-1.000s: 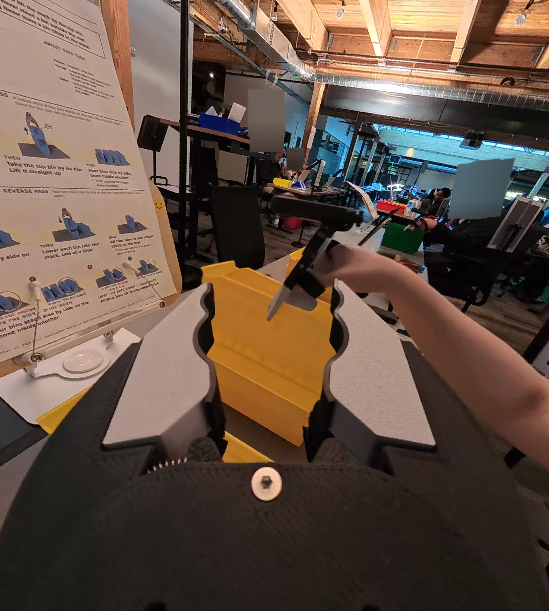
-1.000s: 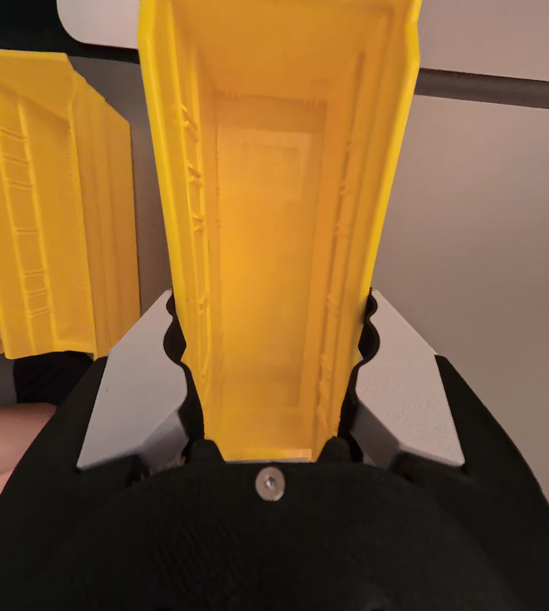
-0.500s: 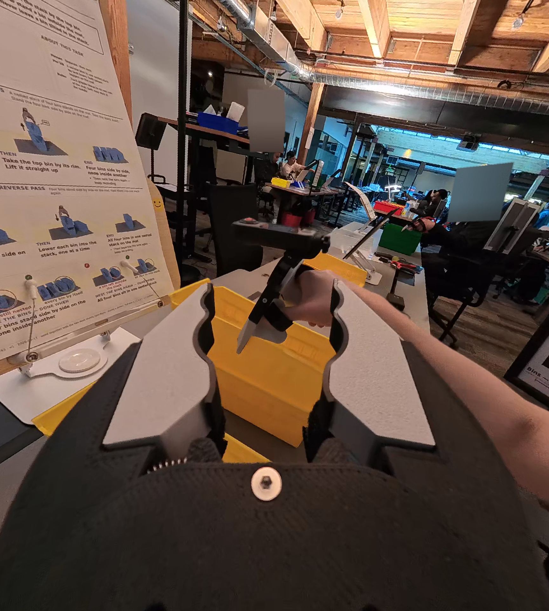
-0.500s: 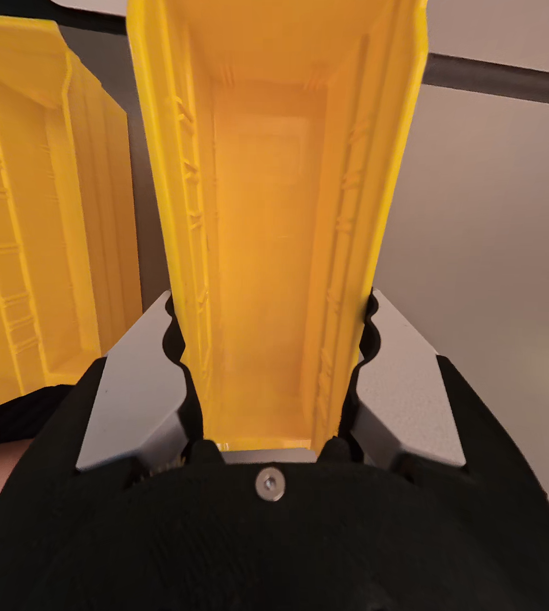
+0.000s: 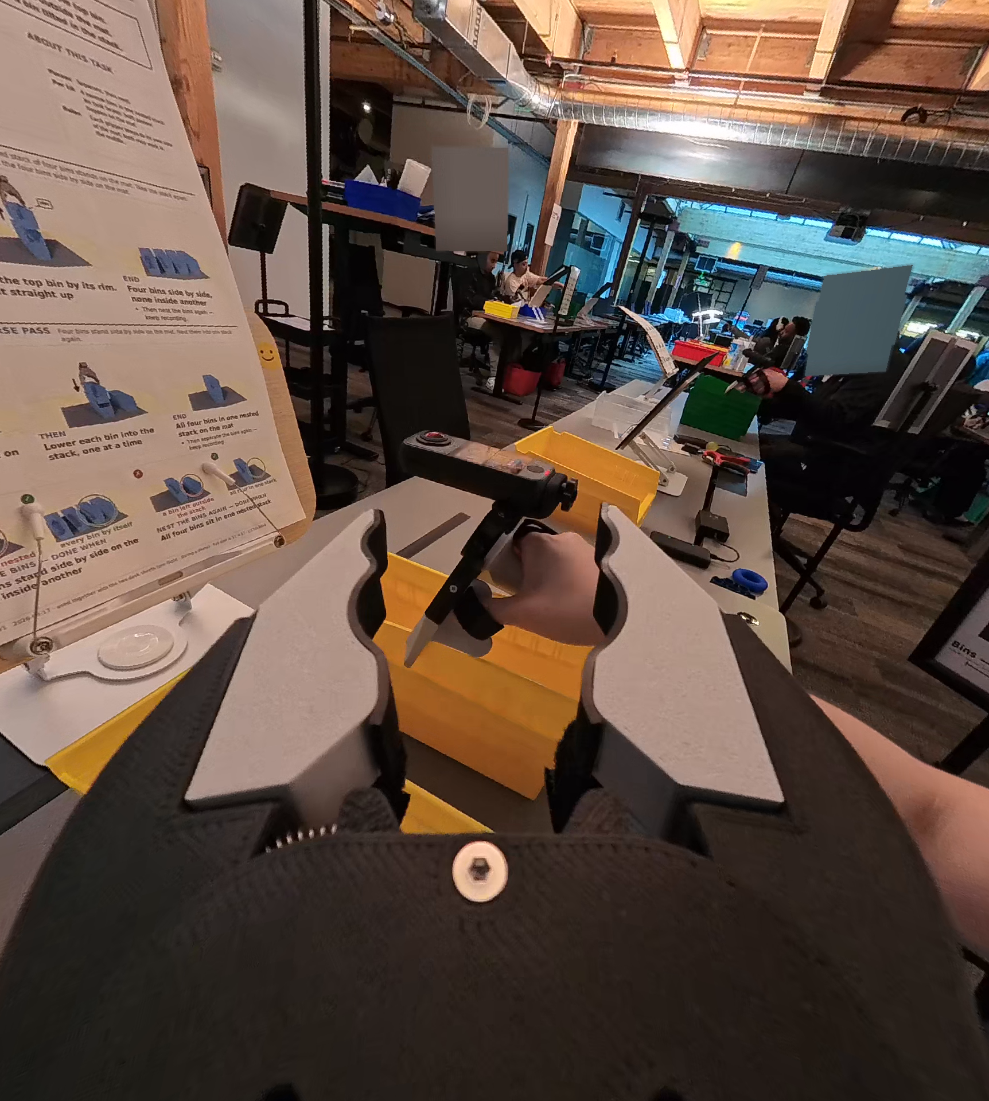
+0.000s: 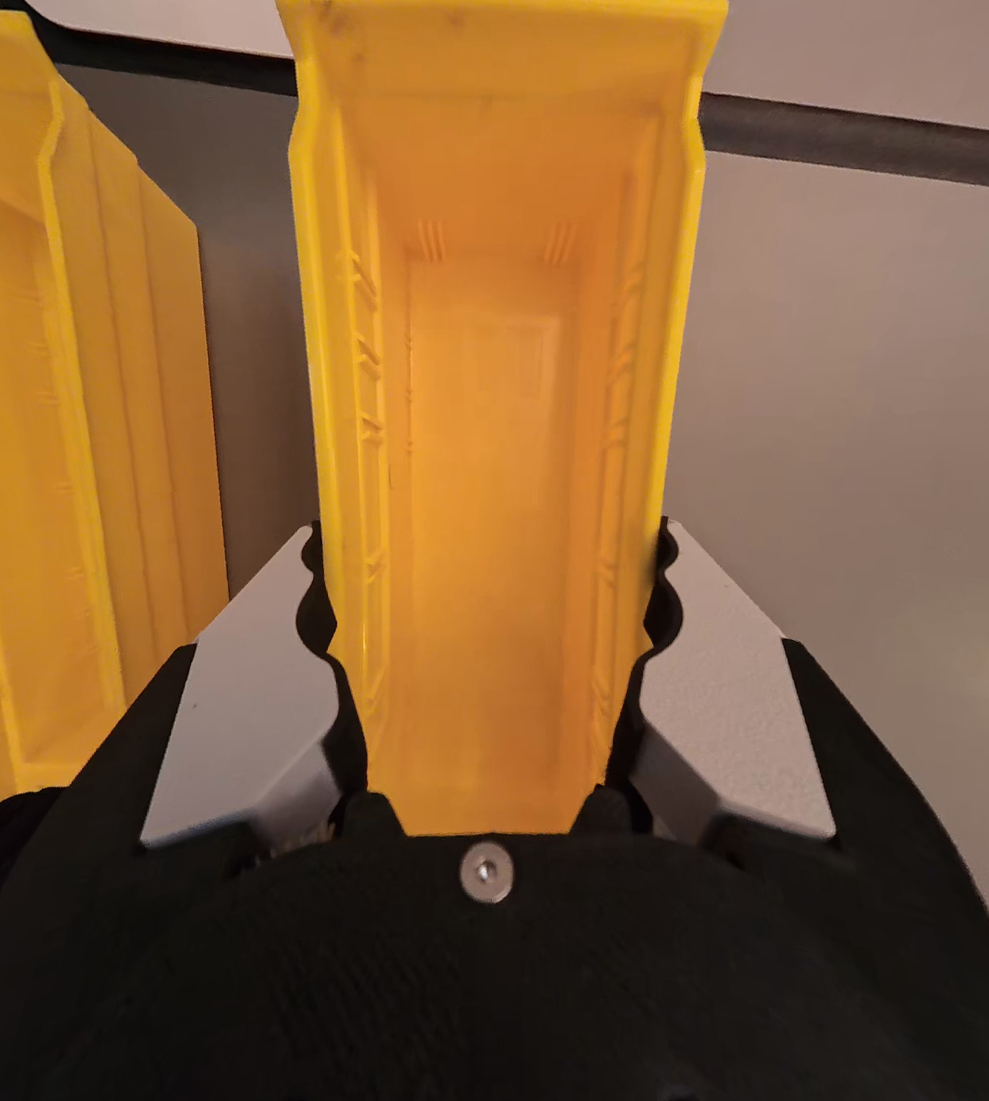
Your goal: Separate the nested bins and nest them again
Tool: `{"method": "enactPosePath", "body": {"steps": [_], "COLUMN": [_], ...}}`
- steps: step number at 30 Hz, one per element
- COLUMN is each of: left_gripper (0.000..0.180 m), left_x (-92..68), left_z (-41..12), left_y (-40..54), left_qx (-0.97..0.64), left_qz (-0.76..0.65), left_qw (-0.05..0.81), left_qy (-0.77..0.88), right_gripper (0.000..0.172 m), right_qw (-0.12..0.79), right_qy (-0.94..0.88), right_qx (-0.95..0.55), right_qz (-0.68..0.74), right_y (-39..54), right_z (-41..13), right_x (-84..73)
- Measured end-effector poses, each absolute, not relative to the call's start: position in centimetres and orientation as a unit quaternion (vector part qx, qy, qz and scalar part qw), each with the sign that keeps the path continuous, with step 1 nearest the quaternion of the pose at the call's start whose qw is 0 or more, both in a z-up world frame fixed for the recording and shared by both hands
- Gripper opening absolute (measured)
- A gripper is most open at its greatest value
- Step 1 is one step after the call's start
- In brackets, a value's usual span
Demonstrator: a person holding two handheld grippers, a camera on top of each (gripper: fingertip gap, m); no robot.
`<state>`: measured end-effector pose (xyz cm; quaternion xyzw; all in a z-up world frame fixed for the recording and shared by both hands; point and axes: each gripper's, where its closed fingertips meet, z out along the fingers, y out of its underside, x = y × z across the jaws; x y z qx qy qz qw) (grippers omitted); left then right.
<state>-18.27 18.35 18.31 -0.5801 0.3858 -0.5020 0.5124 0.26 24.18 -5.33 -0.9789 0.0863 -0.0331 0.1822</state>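
The right gripper (image 6: 489,596), pads pressed on a yellow bin (image 6: 492,417), has lowered it beside the left bin (image 6: 63,417) (separating, likely); left gripper (image 5: 489,596) gapes empty.

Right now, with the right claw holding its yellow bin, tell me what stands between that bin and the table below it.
Nothing visible. The right claw grips the yellow bin by its side walls, with bare table beyond it. The other yellow bins sit off to its left, apart from it. What lies directly under the bin is hidden.

Smooth yellow plastic bin (image 6: 492,417); wooden ceiling beams (image 5: 677,36).
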Motion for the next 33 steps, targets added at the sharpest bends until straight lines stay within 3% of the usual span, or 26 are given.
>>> {"method": "enactPosePath", "body": {"steps": [7,11,19,25,28,33], "left_gripper": [0.069,0.069,0.069,0.070,0.070,0.071], "left_x": [-18.4,-18.3,-18.1,-18.0,-18.3,-18.8], "left_z": [18.6,18.6,18.4,18.0,18.3,18.2], "left_y": [18.4,18.2,18.3,18.3,18.4,19.0], "left_qx": [-0.577,-0.576,-0.579,-0.584,-0.582,-0.588], "left_qz": [-0.506,-0.505,-0.504,-0.501,-0.505,-0.506], "left_qw": [0.516,0.516,0.513,0.507,0.510,0.511], "left_qy": [0.380,0.383,0.384,0.388,0.382,0.370], "right_gripper": [0.110,0.112,0.114,0.130,0.146,0.139], "right_qw": [0.227,0.198,0.223,0.214,0.247,0.374], "right_qy": [0.092,0.099,0.108,0.086,0.069,-0.001], "right_qx": [-0.969,-0.975,-0.969,-0.973,-0.965,-0.925], "right_qz": [-0.029,-0.025,-0.026,-0.026,-0.053,-0.067], "right_y": [24.8,24.3,24.7,24.7,24.7,25.2], "right_z": [-3.9,-5.8,-6.7,-7.0,-4.4,4.1], "right_x": [0.2,0.4,0.2,0.4,0.4,-4.5]}}
